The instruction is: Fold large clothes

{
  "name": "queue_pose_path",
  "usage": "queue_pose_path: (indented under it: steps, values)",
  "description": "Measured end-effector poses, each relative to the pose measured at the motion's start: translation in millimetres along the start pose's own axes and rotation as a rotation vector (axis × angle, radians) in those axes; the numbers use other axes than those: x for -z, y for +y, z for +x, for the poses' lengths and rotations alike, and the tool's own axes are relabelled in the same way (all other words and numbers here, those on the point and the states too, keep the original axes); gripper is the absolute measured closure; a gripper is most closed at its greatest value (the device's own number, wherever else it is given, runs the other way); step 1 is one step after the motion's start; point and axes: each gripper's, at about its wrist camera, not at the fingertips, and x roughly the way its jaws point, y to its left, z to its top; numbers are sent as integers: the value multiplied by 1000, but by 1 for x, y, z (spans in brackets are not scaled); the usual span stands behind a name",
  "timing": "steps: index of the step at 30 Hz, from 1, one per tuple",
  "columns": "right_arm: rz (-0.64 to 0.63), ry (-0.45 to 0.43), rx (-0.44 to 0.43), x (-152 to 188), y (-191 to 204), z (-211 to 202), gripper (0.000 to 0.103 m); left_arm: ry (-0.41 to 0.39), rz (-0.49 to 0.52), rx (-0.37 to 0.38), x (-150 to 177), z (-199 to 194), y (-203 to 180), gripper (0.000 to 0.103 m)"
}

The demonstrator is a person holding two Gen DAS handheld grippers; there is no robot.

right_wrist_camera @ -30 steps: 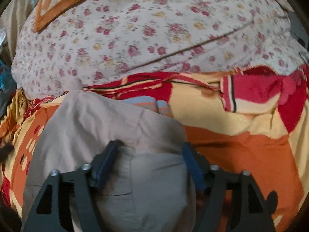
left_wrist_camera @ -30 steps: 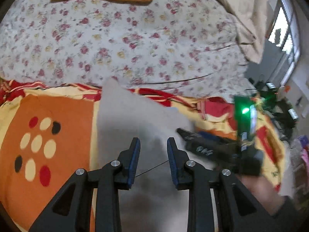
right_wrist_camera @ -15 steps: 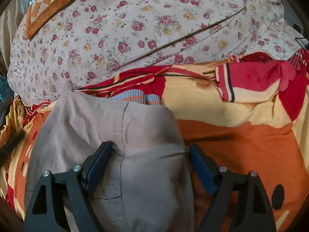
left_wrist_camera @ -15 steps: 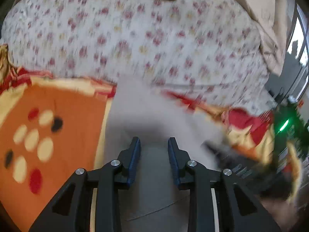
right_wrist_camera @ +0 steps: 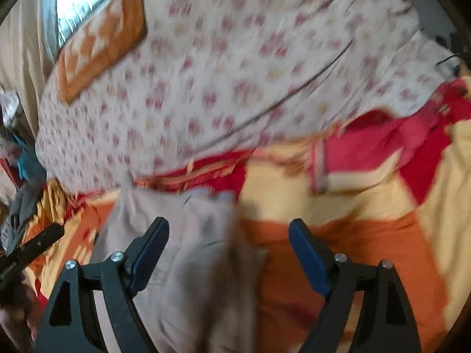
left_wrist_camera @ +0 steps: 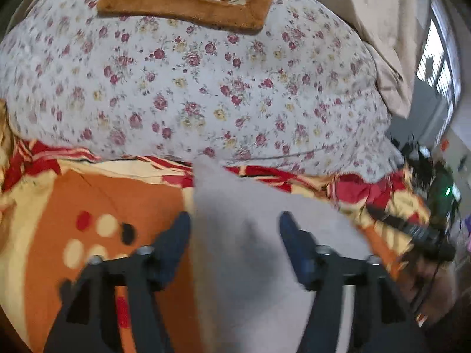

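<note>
Right wrist view blurs; both tongs (right_wrist_camera: 228, 232) (left_wrist_camera: 234, 225) gape over grey garment (left_wrist_camera: 253, 250), lower part cropped.

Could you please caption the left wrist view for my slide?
Open left gripper over a grey garment on an orange bedspread.

Grey garment (left_wrist_camera: 250, 253), orange-red-cream blanket (left_wrist_camera: 73, 200), rose-print white quilt (left_wrist_camera: 188, 94).

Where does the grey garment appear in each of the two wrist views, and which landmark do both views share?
Left wrist view: the grey garment fills the lower centre, between the open fingers of the left gripper.
Right wrist view: it lies at lower left of centre, beside the left finger of the open right gripper.
Shared landmark: the floral quilt just behind the garment.
</note>
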Motion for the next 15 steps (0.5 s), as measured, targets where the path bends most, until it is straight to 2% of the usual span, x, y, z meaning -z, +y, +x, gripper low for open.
queue_pose_path:
  steps: [2,5,7,9,10,13,15]
  values:
    - [60,40,25,2,-22,-2,14,42,22,-6,10,8,15,49]
    - [114,166,-83,15,-39,14,14,150,-43,40,34,30,30,49]
    - [94,207,-128,23,-33,23,14,234,-132,116,47,44,31,49]
    - [90,216,-197,28,-26,29,14,251,-181,199,54,49,29,49]
    - [114,221,-223,30,-26,34,14,265,-178,211,58,51,25,49]
    - [274,299,-324,38,-35,57,14,270,-164,205,69,54,22,45]
    - [353,299,-364,41,-42,65,11,256,-180,205,71,53,21,44]
